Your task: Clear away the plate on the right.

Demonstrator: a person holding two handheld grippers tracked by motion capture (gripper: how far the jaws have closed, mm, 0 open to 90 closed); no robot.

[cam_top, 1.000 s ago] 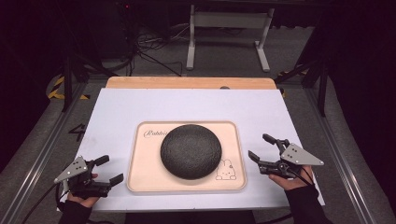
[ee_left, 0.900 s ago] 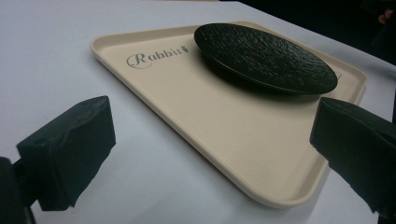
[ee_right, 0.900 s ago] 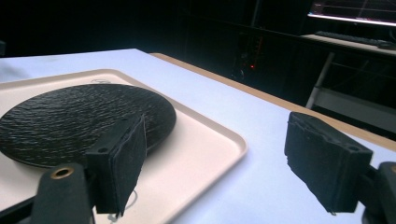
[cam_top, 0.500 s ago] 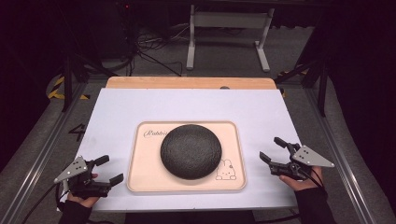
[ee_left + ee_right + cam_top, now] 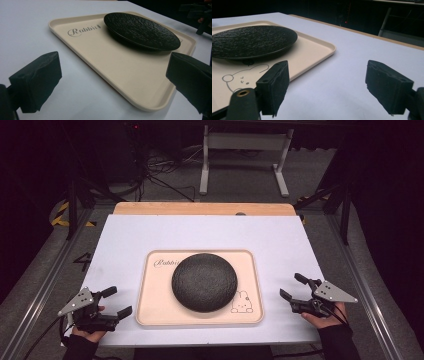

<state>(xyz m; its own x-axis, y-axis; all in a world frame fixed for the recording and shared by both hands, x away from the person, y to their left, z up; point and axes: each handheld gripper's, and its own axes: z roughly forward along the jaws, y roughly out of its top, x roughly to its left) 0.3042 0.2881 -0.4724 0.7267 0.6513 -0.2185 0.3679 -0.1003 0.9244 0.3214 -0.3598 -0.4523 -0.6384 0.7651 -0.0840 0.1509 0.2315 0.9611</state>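
Note:
A black textured plate (image 5: pixel 204 281) rests in the middle of a cream tray (image 5: pixel 250 270) printed with "Rabbit" and a rabbit drawing. The left gripper (image 5: pixel 116 302) sits at the table's front left, just beside the tray's left edge, open and holding nothing. In the left gripper view the tray (image 5: pixel 105 62) and plate (image 5: pixel 142 30) lie between and beyond its spread jaws. The right gripper (image 5: pixel 292 286) is at the front right, a short way off the tray's right edge, open and empty. The right gripper view shows the plate (image 5: pixel 249 41) and the tray's corner (image 5: pixel 322 48) to its left.
The white table top (image 5: pixel 200 232) has a wooden strip (image 5: pixel 200 208) along its far edge. A metal stand (image 5: pixel 245 150) and cables are on the dark floor behind. Metal rails run down both sides of the table.
The right gripper has drawn back to the right and toward the front edge, away from the tray. The left gripper has hardly moved.

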